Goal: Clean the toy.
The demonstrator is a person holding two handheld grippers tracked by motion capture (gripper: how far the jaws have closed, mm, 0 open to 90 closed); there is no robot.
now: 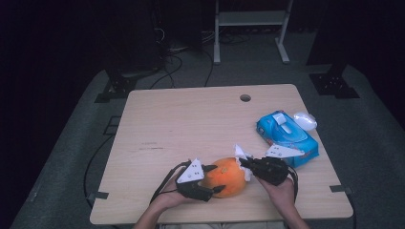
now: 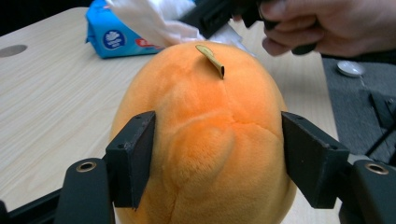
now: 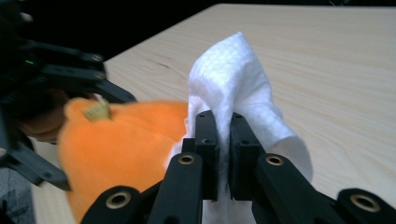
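Near the front edge of the worktop [image 1: 157, 119], a little left of its middle, sits the left claw [image 1: 213, 180], jaws straddling the orange plush fruit [image 1: 227, 177] from the left. Seen along its own jaws in the left gripper view: one black pad on each flank of the plush fruit [image 2: 205, 135], both apparently touching the fuzzy skin; clamped hard or merely resting against it, cannot tell for sure, though reads as a steadying grip. Small tan stem [image 2: 211, 58] pointing up and away from that claw, toward the other hand, so the long axis of the fruit runs roughly left to right along the front edge. Directly beyond the stem end, just right of the fruit, comes the right claw [image 1: 244, 163], clenched tight on a white wipe [image 1: 240, 153]; in the right gripper view, jaws pinched together with the wipe [image 3: 233, 88] folded up between and over them, orange plush just to its left and touching the tissue. Judged from this: wiping in hand, the right claw being the nearer to the stem end, the coming stroke running leftward over the fruit. Farther right, toward the right edge, lies the blue wipe packet [image 1: 287, 137], with a white lid [image 1: 305, 120] just behind it.
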